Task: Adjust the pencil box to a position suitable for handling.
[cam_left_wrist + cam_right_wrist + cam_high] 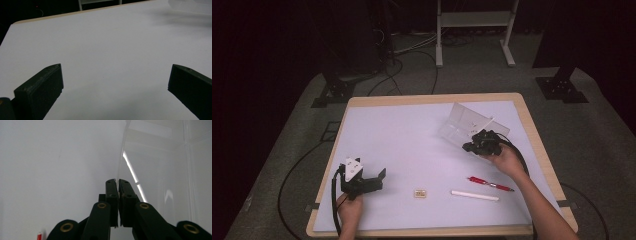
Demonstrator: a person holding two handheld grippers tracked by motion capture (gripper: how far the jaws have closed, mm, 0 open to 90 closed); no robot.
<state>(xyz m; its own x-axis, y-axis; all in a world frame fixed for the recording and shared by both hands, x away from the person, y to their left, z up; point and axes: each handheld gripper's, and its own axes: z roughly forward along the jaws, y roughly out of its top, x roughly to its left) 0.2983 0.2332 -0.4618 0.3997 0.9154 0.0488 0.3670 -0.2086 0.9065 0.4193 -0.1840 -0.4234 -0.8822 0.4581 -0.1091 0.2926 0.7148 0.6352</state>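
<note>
Right hand-held gripper [118,181] clamped on the clear plastic box [464,122] wall, far right of the bench [412,150].
Box tilted up off the bench. Left hand-held gripper [373,181] spread wide, nothing in it, near the front left corner. Red pen [490,184], white stick [474,195] and small tag [420,193] lie along the front.

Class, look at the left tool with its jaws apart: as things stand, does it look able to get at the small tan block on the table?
Probably yes. The left tool stands open, and bare table lies between it and the small tan block, with nothing in the way.
</note>
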